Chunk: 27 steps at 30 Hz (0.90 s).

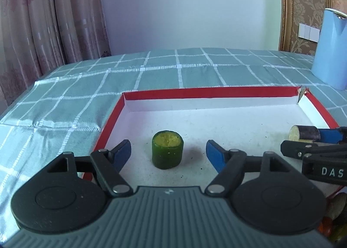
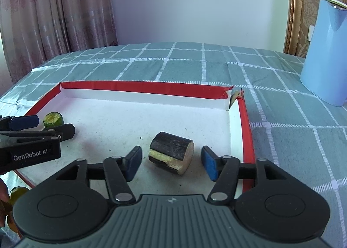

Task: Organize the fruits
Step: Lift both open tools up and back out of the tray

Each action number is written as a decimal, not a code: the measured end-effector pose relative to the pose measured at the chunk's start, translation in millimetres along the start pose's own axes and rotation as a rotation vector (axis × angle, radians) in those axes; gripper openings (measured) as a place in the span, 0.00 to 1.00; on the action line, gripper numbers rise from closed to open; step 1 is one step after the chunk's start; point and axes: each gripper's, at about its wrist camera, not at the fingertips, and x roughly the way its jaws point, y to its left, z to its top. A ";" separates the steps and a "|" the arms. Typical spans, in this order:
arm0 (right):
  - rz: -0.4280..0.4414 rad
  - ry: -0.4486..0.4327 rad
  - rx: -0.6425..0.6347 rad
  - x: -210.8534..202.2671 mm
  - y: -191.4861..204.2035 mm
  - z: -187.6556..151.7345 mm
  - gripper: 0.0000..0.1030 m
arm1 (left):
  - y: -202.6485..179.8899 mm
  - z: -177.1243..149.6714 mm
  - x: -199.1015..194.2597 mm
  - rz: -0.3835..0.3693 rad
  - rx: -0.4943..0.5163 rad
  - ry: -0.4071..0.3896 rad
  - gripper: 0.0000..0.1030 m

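A green fruit chunk with a yellow cut top stands upright in the red-rimmed white tray. My left gripper is open, its blue pads either side of the chunk and not touching it. A dark-skinned chunk with pale flesh lies on its side near the tray's right wall. My right gripper is open around it with gaps on both sides. Each gripper shows in the other's view, the right one and the left one. The green chunk and the dark chunk show there too.
A light blue jug stands on the checked green tablecloth behind the tray's right corner, which is torn. More fruit pieces lie outside the tray's near edge, partly hidden. Curtains hang beyond the table's left edge.
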 end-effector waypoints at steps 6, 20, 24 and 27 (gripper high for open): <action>-0.014 -0.011 -0.005 -3.7 -0.1 -2.8 0.62 | -0.3 -2.7 -7.3 0.002 0.004 -0.023 0.73; -0.009 -0.109 0.010 -35.4 -2.5 -9.9 0.76 | -1.4 -19.6 -49.0 0.019 0.030 -0.148 0.87; -0.009 -0.139 -0.013 -50.7 -3.1 -22.2 0.76 | 5.7 -29.4 -68.2 0.010 0.020 -0.185 0.89; -0.001 -0.150 -0.010 -61.6 -5.3 -32.6 0.76 | 15.7 -39.7 -80.0 -0.004 -0.015 -0.203 0.91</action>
